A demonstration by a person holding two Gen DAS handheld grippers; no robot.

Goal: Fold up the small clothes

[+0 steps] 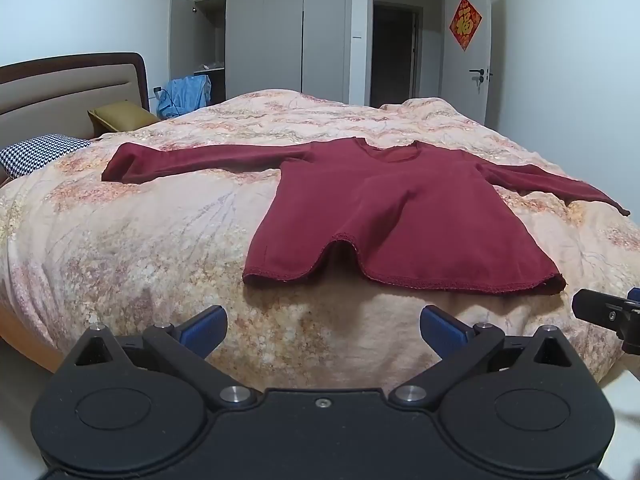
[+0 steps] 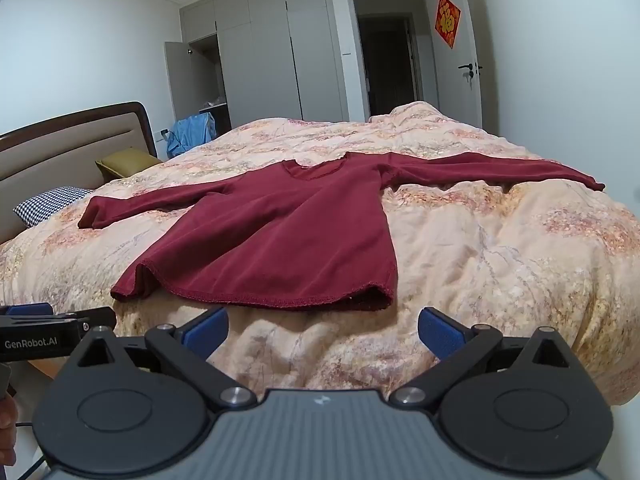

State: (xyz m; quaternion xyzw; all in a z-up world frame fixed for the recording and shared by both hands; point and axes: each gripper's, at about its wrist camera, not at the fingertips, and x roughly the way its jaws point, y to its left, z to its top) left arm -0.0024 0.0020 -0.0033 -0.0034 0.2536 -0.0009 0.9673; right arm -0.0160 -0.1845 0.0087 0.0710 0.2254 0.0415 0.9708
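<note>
- Bedroom with grey wardrobes [image 1: 280, 24], one door ajar, and an open room door bearing a red diamond paper [image 1: 465, 23] with a gold Chinese character.
- Filling the foreground is a bed under a floral quilt [image 1: 140, 248]; an upholstered headboard [image 1: 60, 92], an olive cushion [image 1: 120, 116] and a houndstooth pillow [image 1: 36, 154] sit at its head end.
- Spread flat on the quilt near the closest edge lies a maroon long-sleeved top [image 1: 400, 216], neckline toward the far edge, both sleeves stretched out sideways, hem nearest the grippers with a small ripple.
- Folding looks not yet begun: no sleeve or side is turned in, so every fold is left.
- Left gripper [image 1: 323, 326] hovers off the bed's near edge, jaws spread wide, holding nothing.
- Right gripper [image 2: 323, 328] does likewise, fully spread and empty, just short of the hem.
- "GenRobot.AI" is printed on the left tool's side in the right wrist view.
</note>
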